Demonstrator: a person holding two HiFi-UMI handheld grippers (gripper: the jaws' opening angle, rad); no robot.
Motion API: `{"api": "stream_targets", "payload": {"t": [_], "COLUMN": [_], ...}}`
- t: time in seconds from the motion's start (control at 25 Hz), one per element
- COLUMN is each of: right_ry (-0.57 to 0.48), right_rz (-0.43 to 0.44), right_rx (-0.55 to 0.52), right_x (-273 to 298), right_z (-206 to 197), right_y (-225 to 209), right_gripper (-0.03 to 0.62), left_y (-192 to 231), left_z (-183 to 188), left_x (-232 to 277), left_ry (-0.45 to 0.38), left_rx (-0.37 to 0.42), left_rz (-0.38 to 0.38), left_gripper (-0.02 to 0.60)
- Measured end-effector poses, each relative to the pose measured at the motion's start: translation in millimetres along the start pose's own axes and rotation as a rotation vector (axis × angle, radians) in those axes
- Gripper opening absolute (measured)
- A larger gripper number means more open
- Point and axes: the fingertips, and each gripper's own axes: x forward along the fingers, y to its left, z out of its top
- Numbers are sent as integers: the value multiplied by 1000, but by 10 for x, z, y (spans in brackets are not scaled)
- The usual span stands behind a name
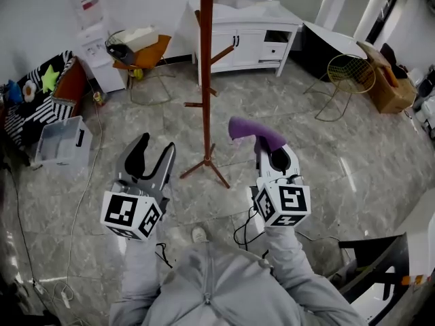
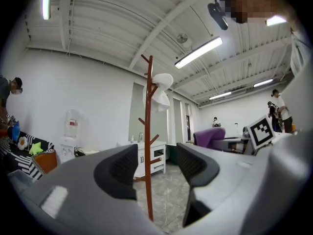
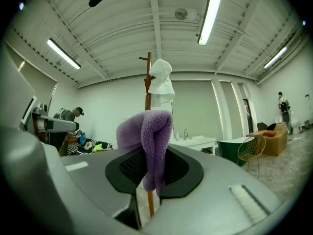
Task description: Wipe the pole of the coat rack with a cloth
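Observation:
The coat rack's thin red-brown pole (image 1: 206,80) rises from splayed feet on the marble floor, straight ahead of me. A white garment (image 3: 161,82) hangs at its top. My right gripper (image 1: 270,149) is shut on a purple cloth (image 1: 253,132), which folds over the jaws, a short way right of the pole. In the right gripper view the cloth (image 3: 152,141) hangs between the jaws and the pole (image 3: 147,80) stands behind it. My left gripper (image 1: 153,153) is open and empty, left of the pole's base; the pole (image 2: 148,131) shows through its gap.
A white cabinet (image 1: 253,36) stands behind the rack. A wire chair (image 1: 350,73) and cardboard box (image 1: 389,87) are at the right. At the left are a white bin (image 1: 61,142), a water dispenser (image 1: 96,46) and a floor cable (image 1: 85,195). People stand far off.

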Motion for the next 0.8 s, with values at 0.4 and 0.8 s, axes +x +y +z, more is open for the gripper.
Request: {"api": "stream_targets", "payload": {"t": [0.4, 0.8], "right_ry": [-80, -184], "right_rz": [-28, 41], "right_rx": [-86, -181], "right_x": [781, 1590], "right_z": [409, 953], "right_y": [225, 224], "right_gripper": [54, 54], "left_y": [559, 801], "left_z": [-38, -90], "left_x": [423, 697], "left_ry": [6, 15], "left_rx": [-11, -17], "left_rz": [-74, -25], "left_gripper": [267, 267]}}
